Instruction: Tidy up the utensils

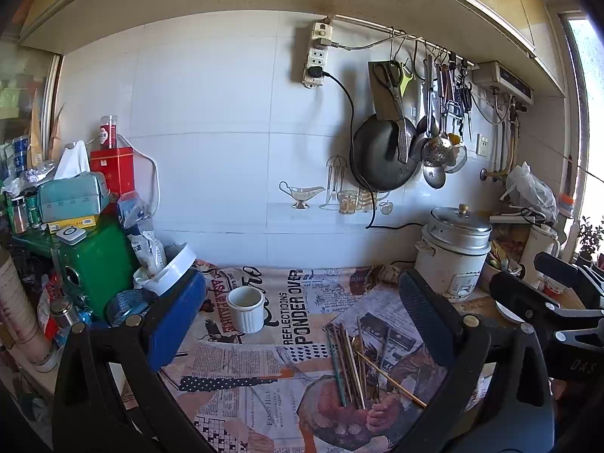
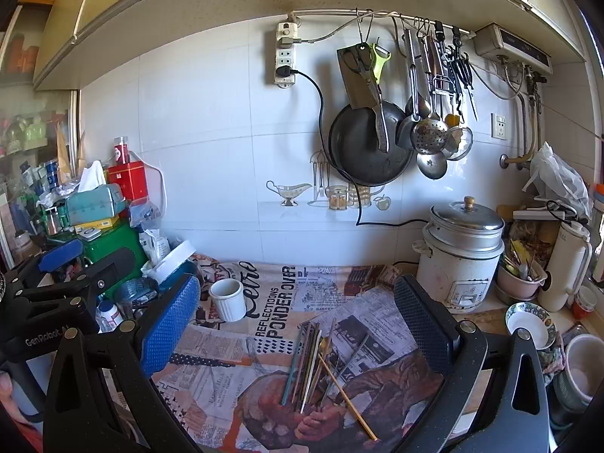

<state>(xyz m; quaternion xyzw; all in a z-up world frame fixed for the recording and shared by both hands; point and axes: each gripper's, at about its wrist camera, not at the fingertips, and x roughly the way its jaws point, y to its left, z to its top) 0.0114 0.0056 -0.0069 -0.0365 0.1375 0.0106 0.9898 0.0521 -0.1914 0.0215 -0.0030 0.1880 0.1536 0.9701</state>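
A loose bundle of chopsticks and thin utensils point(image 1: 358, 366) lies on the newspaper-print cloth point(image 1: 264, 377); it also shows in the right wrist view point(image 2: 321, 366). A white ribbed ceramic cup point(image 1: 246, 308) stands upright on the cloth to the left and behind them, seen also in the right wrist view point(image 2: 227, 299). My left gripper point(image 1: 302, 321) is open and empty, held above the cloth between cup and utensils. My right gripper point(image 2: 298, 324) is open and empty, above the utensils. The right gripper shows at the right edge of the left wrist view point(image 1: 547, 302); the left gripper shows at left in the right wrist view point(image 2: 68, 275).
A rice cooker point(image 2: 462, 260) stands at back right, with a pink bowl of utensils point(image 2: 519, 275), a white kettle point(image 2: 566, 264) and a patterned bowl point(image 2: 528, 321) beside it. Boxes and tins crowd the left point(image 1: 87, 226). A pan and tools hang on the wall point(image 2: 370, 143).
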